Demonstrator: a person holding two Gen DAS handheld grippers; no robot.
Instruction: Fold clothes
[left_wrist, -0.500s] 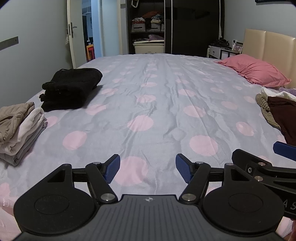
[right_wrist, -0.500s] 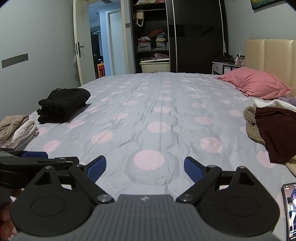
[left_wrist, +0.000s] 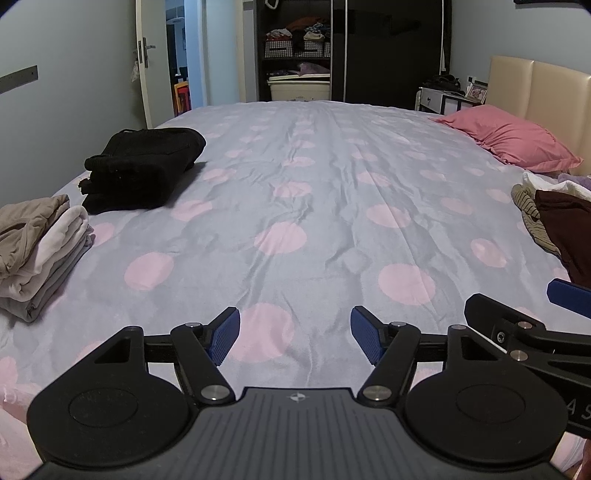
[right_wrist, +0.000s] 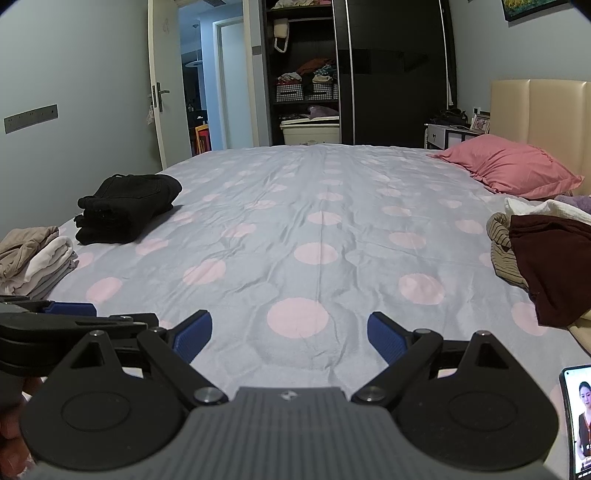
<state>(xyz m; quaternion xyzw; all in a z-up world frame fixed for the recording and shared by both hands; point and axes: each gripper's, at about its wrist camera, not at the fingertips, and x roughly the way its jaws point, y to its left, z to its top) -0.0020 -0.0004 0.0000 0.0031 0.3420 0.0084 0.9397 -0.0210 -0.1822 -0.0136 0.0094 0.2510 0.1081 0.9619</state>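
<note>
Hovering empty over the bedsheet (left_wrist: 295, 221), left gripper (left_wrist: 295, 339) and right gripper (right_wrist: 290, 336) both gape wide; risk: pinching sheet with the unfolded maroon garment (right_wrist: 550, 266)

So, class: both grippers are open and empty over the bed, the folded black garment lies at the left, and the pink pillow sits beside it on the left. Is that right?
Not quite. The pink pillow lies at the far right by the headboard, as the right wrist view shows. The rest holds: left gripper and right gripper are open and empty, and the folded black garment lies at the left.
</note>
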